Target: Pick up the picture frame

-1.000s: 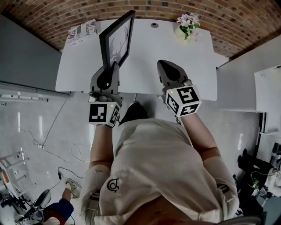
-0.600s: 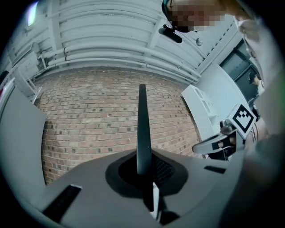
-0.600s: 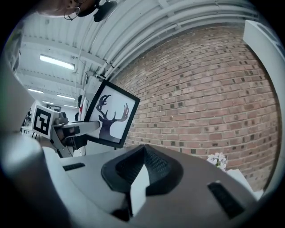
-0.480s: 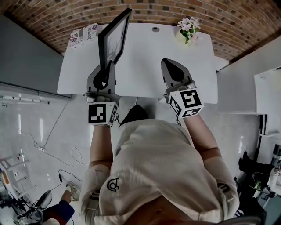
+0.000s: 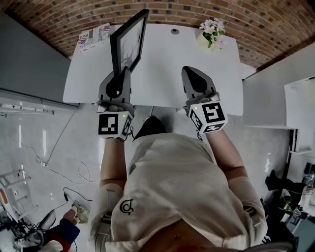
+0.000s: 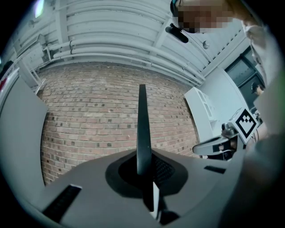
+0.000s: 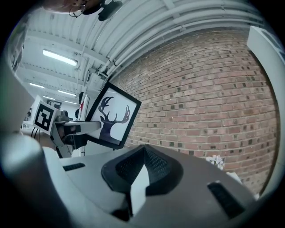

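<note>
The picture frame (image 5: pixel 129 44), black-rimmed with a deer silhouette, is held up above the white table (image 5: pixel 162 83), standing nearly upright. My left gripper (image 5: pixel 120 75) is shut on its lower edge. In the left gripper view the picture frame (image 6: pixel 143 129) shows edge-on, pinched between the jaws of the left gripper (image 6: pixel 144 162). My right gripper (image 5: pixel 195 74) hovers over the table's near edge, shut and holding nothing. In the right gripper view the picture frame (image 7: pixel 112 118) faces me at the left, with the left gripper (image 7: pixel 84 128) under it.
A small pot of pink flowers (image 5: pixel 211 27) stands at the table's far right. Printed booklets (image 5: pixel 93 37) lie at its far left corner. A brick wall (image 5: pixel 162 12) runs behind the table. A white cabinet (image 5: pixel 275 93) stands to the right.
The frame has turned a little more edge-on to the head camera and stands slightly more upright. Both grippers have stayed nearly in place.
</note>
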Demonstrator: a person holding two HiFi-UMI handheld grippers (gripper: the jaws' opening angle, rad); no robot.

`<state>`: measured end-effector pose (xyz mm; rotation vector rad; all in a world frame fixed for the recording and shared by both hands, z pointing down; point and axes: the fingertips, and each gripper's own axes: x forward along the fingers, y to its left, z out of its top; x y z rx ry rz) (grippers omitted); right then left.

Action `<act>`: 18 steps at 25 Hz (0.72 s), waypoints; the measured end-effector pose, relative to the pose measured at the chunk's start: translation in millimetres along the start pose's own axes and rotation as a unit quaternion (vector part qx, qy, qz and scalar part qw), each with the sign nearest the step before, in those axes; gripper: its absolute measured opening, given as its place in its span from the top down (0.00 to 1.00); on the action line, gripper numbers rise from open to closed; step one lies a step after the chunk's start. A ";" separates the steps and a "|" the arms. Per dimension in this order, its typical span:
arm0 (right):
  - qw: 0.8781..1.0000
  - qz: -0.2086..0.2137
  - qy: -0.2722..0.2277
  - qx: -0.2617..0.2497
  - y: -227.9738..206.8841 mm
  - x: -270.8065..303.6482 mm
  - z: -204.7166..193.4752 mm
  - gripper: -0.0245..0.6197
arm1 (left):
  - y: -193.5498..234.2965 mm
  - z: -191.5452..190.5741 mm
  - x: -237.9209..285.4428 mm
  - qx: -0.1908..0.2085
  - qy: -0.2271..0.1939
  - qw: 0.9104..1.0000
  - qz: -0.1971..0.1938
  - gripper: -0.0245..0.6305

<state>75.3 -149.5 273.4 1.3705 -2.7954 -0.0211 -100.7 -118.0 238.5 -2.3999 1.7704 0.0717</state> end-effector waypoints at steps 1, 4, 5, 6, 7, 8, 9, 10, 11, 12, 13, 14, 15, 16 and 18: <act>1.000 -0.001 0.000 0.004 0.0 -0.9 -0.6 0.95 | 0.0 -1.0 -1.0 0.000 0.000 1.000 0.001 0.93; 1.000 -0.001 -0.002 0.009 0.3 -4.2 -0.6 0.95 | -0.1 -0.1 -4.6 -0.004 -0.002 1.000 0.005 0.93; 1.000 -0.001 -0.003 0.009 0.8 -5.0 -0.3 0.95 | 0.0 0.3 -5.9 -0.009 -0.003 1.000 0.006 0.93; 1.000 -0.001 -0.004 0.009 1.6 -5.4 0.1 0.95 | 0.2 0.2 -7.2 -0.013 -0.004 1.000 0.005 0.93; 1.000 -0.001 -0.004 0.007 2.5 -5.8 0.4 0.95 | 0.2 0.0 -8.6 -0.016 -0.003 1.000 0.005 0.93; 1.000 0.000 -0.005 0.005 3.3 -6.2 0.6 0.95 | -0.2 -0.2 -9.9 -0.017 -0.002 1.000 0.004 0.93; 1.000 0.000 -0.005 0.004 3.9 -6.7 0.6 0.95 | -1.0 -0.5 -11.3 -0.018 -0.001 1.000 0.003 0.93; 1.000 0.001 -0.005 0.003 4.3 -7.2 0.6 0.95 | -2.1 -1.2 -12.6 -0.019 0.001 1.000 0.002 0.93; 1.000 0.001 -0.005 0.002 4.5 -7.6 0.5 0.95 | -3.3 -2.2 -13.5 -0.021 0.003 1.000 0.001 0.93; 1.000 0.002 -0.005 0.002 4.7 -7.9 0.3 0.95 | -4.5 -3.5 -14.1 -0.024 0.005 1.000 -0.001 0.93; 1.000 0.002 -0.004 0.002 4.8 -8.3 0.1 0.95 | -5.8 -5.1 -14.4 -0.027 0.009 1.000 -0.003 0.93; 1.000 0.002 -0.005 0.003 5.2 -8.7 0.0 0.95 | -6.8 -6.6 -14.8 -0.030 0.012 0.999 -0.006 0.93; 1.000 0.001 -0.005 0.004 5.8 -9.0 -0.1 0.95 | -7.3 -7.8 -15.4 -0.032 0.014 0.999 -0.007 0.93; 1.000 0.001 -0.007 0.005 6.5 -9.2 0.0 0.95 | -7.4 -8.6 -16.0 -0.035 0.015 0.999 -0.009 0.93; 1.000 0.002 -0.009 0.008 8.1 -9.3 0.3 0.95 | -7.1 -9.6 -17.1 -0.042 0.016 0.999 -0.011 0.93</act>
